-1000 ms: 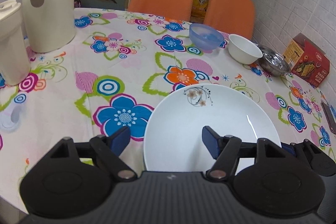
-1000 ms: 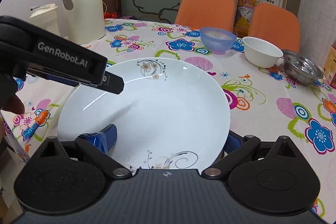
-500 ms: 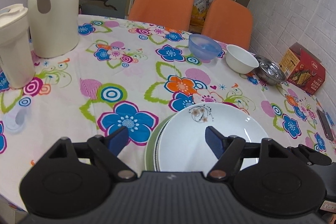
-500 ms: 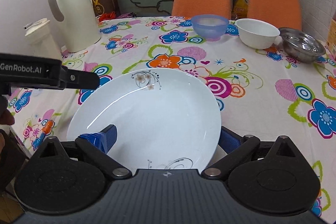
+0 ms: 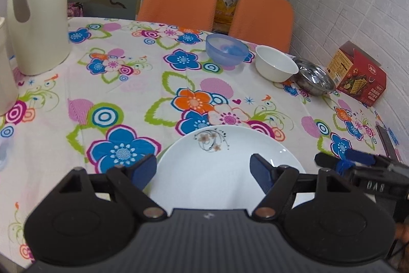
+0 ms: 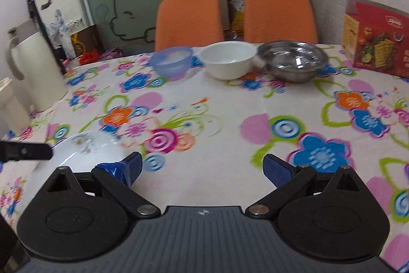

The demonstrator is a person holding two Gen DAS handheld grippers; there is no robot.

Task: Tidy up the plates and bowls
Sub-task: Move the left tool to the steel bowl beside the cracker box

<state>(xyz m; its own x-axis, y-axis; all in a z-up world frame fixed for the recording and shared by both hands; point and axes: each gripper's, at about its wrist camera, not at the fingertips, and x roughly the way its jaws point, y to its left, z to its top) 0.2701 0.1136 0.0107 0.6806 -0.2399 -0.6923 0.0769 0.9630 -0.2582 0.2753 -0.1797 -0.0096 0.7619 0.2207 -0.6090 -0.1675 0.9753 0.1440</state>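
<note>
White plate (image 5: 217, 170) flat at near edge of table (image 5: 143, 94), green rim of another plate peeking out under its left side. Left gripper (image 5: 203, 170) spread wide over plate, holding nothing. Right gripper (image 6: 202, 166) also spread wide, empty, above bare cloth right of plate. Blue bowl (image 6: 170, 64), white bowl (image 6: 227, 59), steel bowl (image 6: 292, 60) lined along far edge.
</note>
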